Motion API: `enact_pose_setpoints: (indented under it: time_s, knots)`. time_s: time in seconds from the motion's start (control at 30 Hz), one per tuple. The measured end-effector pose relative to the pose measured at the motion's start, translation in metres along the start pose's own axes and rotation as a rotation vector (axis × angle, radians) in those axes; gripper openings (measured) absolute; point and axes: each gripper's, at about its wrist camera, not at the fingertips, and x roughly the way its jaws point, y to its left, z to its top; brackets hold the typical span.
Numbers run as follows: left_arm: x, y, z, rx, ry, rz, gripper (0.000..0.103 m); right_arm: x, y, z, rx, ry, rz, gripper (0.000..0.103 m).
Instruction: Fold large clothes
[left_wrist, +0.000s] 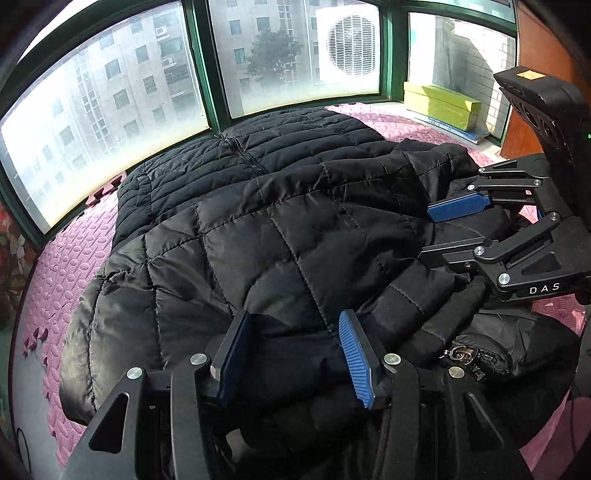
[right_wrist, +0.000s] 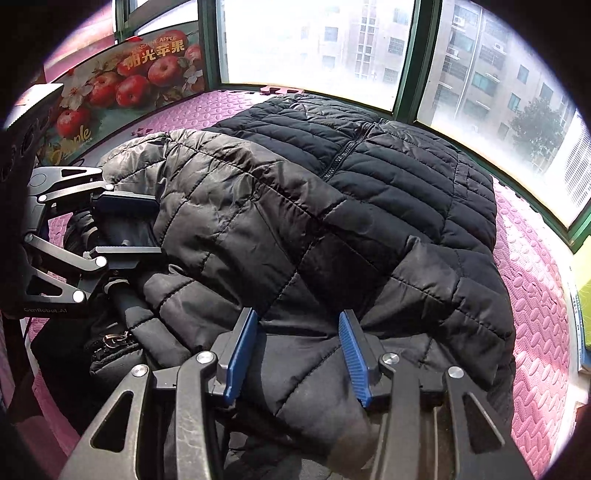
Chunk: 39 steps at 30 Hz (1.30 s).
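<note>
A large black quilted puffer jacket (left_wrist: 258, 221) lies on the pink foam mat, folded over on itself, its zipper (left_wrist: 255, 162) running toward the window. It also fills the right wrist view (right_wrist: 332, 221). My left gripper (left_wrist: 295, 347) is open, its blue pads straddling a fold of the jacket at the near edge. My right gripper (right_wrist: 295, 347) is open too, with jacket fabric between its jaws. The right gripper shows in the left wrist view (left_wrist: 447, 230), open over the jacket's right side. The left gripper shows in the right wrist view (right_wrist: 125, 225), open.
Pink foam mat (left_wrist: 55, 280) covers the sill around the jacket. Green-framed windows (left_wrist: 207, 92) stand behind. A yellow-green box (left_wrist: 439, 103) sits at the far right. An apple-print carton (right_wrist: 122, 88) stands at the left. A zipper pull (left_wrist: 458, 354) lies near the left gripper.
</note>
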Motion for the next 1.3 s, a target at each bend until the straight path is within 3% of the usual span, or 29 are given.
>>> enact_pose_setpoints:
  time_s: [0.2,0.33,0.4,0.5,0.73,0.8,0.97,1.03,1.07,1.13,1.3]
  knots:
    - [-0.011,0.005,0.006,-0.017,0.021,-0.009,0.058,0.001,-0.005,-0.005,0.032,-0.027,0.026,0.051]
    - [-0.046,0.005,0.005,-0.021,0.01,-0.014,0.065,-0.015,-0.005,0.001,0.043,-0.02,0.027,0.053]
    - [-0.068,0.002,-0.002,-0.016,0.003,-0.036,0.073,-0.028,-0.004,0.002,0.037,-0.031,0.018,0.053]
    - [-0.097,-0.01,-0.02,0.007,0.01,-0.095,0.075,-0.048,-0.002,-0.003,-0.004,-0.035,0.019,0.054]
    - [-0.103,-0.038,-0.072,-0.043,0.158,-0.168,0.075,-0.072,0.008,-0.036,-0.15,0.035,-0.022,0.058]
    - [-0.097,-0.044,-0.081,-0.048,0.173,-0.154,0.075,-0.072,0.011,-0.05,-0.174,0.066,-0.012,0.058]
    - [-0.077,-0.05,-0.089,-0.084,0.23,-0.168,0.06,-0.067,0.023,-0.079,-0.214,0.128,0.017,0.058]
    - [-0.074,-0.053,-0.088,-0.056,0.231,-0.131,0.036,-0.063,0.03,-0.089,-0.228,0.151,0.041,0.058]
    - [-0.074,-0.053,-0.087,-0.051,0.231,-0.123,0.032,-0.061,0.033,-0.093,-0.24,0.162,0.048,0.058]
    - [-0.08,-0.049,-0.082,-0.072,0.212,-0.131,0.014,-0.056,0.04,-0.098,-0.262,0.173,0.056,0.058]
    - [-0.103,-0.026,-0.062,-0.145,0.138,-0.164,0.01,-0.056,0.054,-0.098,-0.291,0.128,0.078,0.058]
